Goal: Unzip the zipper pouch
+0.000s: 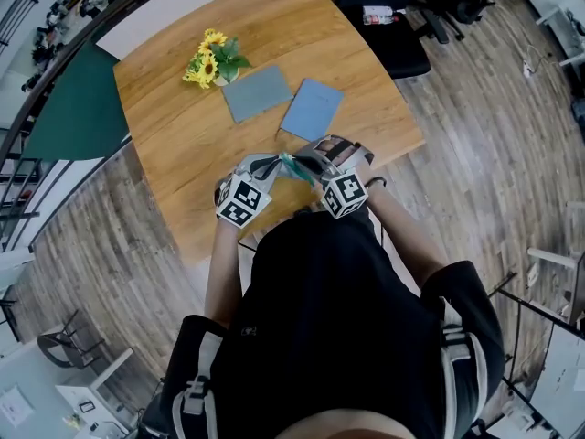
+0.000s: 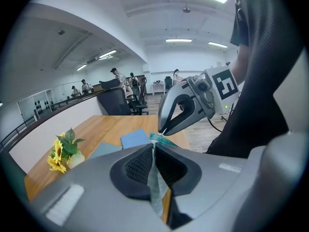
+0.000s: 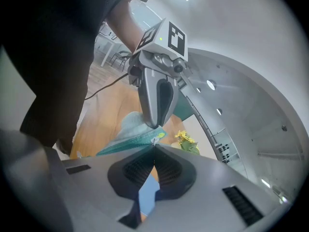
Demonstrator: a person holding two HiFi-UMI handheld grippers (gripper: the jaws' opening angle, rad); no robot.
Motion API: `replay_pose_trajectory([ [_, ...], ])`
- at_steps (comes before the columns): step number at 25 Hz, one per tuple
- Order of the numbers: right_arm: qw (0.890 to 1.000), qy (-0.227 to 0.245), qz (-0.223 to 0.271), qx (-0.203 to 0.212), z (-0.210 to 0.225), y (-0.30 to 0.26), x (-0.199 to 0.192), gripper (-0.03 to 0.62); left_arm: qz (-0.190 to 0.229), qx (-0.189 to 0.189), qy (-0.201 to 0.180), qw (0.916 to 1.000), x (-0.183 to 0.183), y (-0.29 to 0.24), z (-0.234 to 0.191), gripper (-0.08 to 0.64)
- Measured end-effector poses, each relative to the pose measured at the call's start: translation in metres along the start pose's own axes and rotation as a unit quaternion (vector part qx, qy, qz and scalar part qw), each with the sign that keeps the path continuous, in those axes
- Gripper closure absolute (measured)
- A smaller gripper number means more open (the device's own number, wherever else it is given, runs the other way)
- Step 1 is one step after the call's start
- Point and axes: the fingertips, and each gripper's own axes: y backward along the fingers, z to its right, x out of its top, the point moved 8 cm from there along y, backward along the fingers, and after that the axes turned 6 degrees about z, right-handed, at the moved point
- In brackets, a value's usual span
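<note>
A teal zipper pouch (image 1: 294,165) hangs in the air between my two grippers, over the near edge of the wooden table (image 1: 174,154). My left gripper (image 1: 272,163) is shut on one end of it: in the left gripper view a pale strip of the pouch (image 2: 155,178) sits pinched between the pads. My right gripper (image 1: 309,170) faces it from the other side, shut on the small zipper pull (image 3: 155,140) at the pouch's (image 3: 128,133) top edge. Both grippers' tips nearly meet, as the left gripper (image 3: 155,122) in the right gripper view and the right gripper (image 2: 164,129) in the left gripper view show.
On the table farther back lie a grey flat pouch (image 1: 257,91) and a blue one (image 1: 312,109), with a bunch of sunflowers (image 1: 212,59) at the back left. A black office chair (image 1: 393,26) stands beyond the table's far right corner. Wooden floor surrounds the table.
</note>
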Motion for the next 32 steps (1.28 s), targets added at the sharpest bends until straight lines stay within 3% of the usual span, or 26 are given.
replay_pose_trajectory([
  [19,0.998,0.050,-0.018,0.033,-0.019,-0.003,0.011,0.589,-0.003,-0.001,0.007,1.0000,-0.011,0.007,0.008,0.545],
  [32,0.999,0.018,-0.021,0.031,-0.019,0.007,0.002,0.589,0.004,0.011,0.025,0.9996,-0.006,-0.002,0.006,0.551],
])
